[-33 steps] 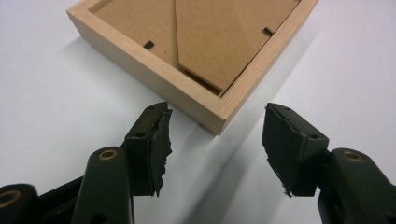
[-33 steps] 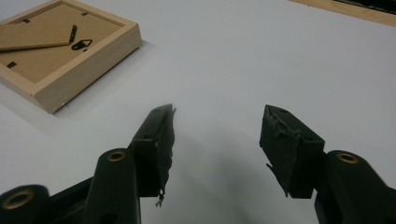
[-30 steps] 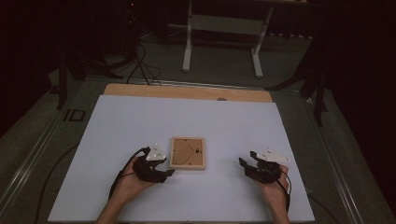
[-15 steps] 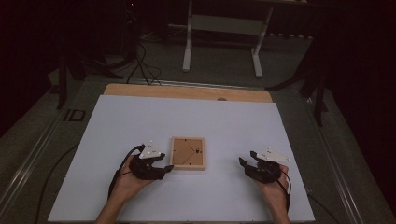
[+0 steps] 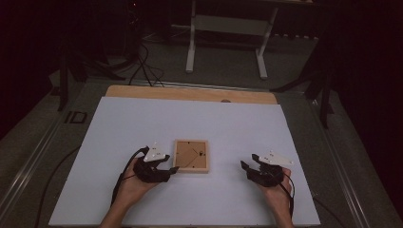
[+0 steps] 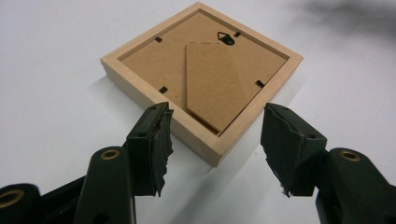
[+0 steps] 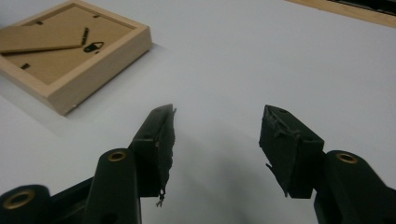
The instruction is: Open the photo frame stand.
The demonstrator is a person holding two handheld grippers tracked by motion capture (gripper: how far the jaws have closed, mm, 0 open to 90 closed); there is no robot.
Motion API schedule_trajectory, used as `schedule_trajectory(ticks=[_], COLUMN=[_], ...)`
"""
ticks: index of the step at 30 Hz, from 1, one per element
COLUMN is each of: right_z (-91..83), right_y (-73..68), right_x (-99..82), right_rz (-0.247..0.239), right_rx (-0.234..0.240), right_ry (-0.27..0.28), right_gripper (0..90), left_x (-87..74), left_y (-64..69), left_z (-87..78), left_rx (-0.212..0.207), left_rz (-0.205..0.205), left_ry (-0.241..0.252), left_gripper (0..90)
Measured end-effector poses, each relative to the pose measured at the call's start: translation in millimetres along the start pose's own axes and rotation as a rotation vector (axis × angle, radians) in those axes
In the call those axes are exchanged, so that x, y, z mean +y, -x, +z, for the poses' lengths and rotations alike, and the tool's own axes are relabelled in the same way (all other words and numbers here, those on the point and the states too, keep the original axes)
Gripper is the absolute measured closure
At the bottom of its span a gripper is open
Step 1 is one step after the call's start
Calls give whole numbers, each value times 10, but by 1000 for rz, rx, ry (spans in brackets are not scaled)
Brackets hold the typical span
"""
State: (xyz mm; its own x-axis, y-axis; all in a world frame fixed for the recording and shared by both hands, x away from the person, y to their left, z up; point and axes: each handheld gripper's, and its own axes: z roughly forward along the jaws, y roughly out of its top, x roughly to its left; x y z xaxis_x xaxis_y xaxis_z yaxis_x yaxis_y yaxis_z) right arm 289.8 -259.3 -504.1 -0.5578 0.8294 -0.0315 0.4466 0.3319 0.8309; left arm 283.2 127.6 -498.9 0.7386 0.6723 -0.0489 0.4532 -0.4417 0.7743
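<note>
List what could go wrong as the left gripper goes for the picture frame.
1. The left gripper straddles a corner of the wooden picture frame, not a flat side; closing there could make the frame twist or slip out.
2. The frame lies face down on the smooth white table, so a push may slide it rather than grip it.
3. The right gripper sits apart, open, and cannot steady the frame.

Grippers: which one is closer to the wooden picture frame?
The left gripper. A corner of the picture frame sits right at its open jaws; the right gripper is off to the side.
</note>
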Motion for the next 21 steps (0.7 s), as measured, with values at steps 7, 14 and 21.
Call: schedule_trajectory(ticks=[7, 14, 21], right_z=[16, 55, 125], right_y=[-71, -177, -363], right_x=[20, 45, 95], right_rz=[-20, -32, -73], right_rx=[15, 50, 91], right_ry=[3, 6, 6], right_gripper=[448, 476, 562], left_x=[40, 81, 122], left_y=[37, 82, 128], left_z=[21, 71, 125], left_rx=[14, 30, 49], left_rz=[5, 16, 21], left_ry=[10, 7, 14], left_gripper=[433, 437, 468])
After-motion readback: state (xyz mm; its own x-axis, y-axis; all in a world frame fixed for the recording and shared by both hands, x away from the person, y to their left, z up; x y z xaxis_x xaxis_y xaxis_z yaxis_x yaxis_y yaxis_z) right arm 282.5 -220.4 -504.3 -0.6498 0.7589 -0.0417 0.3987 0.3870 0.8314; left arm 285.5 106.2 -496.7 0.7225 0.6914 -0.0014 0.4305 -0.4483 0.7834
